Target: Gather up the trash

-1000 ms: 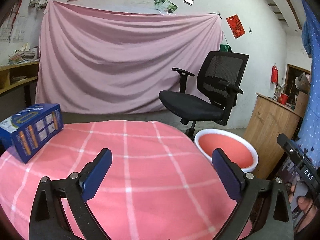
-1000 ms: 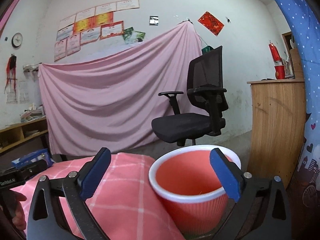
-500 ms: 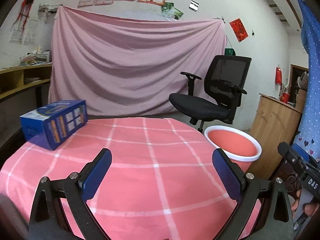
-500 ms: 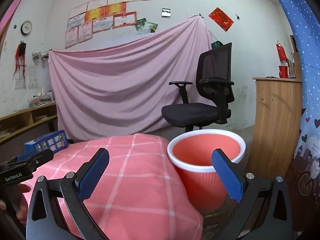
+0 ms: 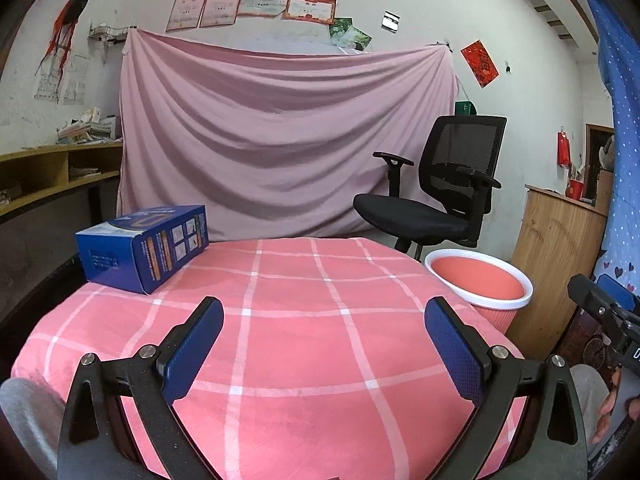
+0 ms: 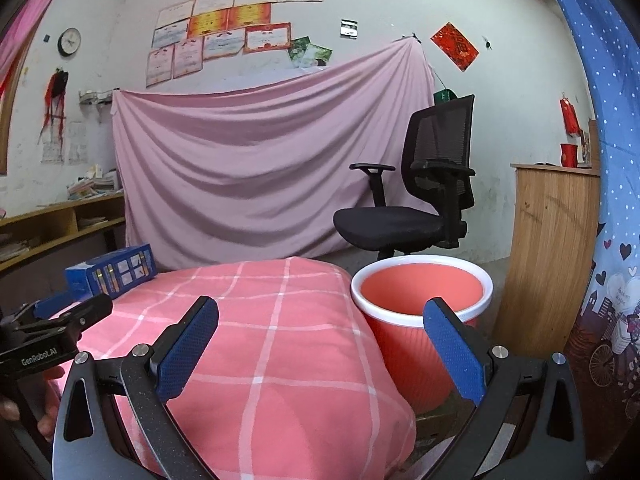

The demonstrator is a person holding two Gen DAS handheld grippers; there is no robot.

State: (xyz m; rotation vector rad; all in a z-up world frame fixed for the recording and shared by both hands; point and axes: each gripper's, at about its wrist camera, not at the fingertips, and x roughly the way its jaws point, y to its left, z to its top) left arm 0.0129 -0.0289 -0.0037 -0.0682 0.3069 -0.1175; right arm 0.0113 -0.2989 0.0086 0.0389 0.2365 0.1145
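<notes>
Ahead of the left hand-held gripper [image 5: 323, 346] and off to its left, one blue box [image 5: 143, 247] lies on the far left part of the bench [image 5: 304, 344], which is covered by a pink cloth with a white check. The box carries small pictures and orange panels on its side, but its print is too small to read. The left hand-held gripper hangs over the near edge of the bench with its two blue-padded fingers spread wide and nothing between them.

To the right of that hand-held gripper, just beside the bench edge and lower than the bench top, stands one salmon-pink bin [image 5: 479, 287] with a white rim; as far as its inside shows, it holds nothing.

The right hand-held gripper [image 6: 321, 344] also has its fingers wide apart and holds nothing; the bin [image 6: 422, 308] sits directly ahead of its right finger. At its left the body of the other hand-held gripper shows the white lettering "GenRobot.AI". In the left wrist view the neighbouring tool shows only a cut-off "D".

Beyond the bench stand one black mesh office chair [image 5: 436, 196] and a pink sheet [image 5: 280, 140] hung on the wall.
</notes>
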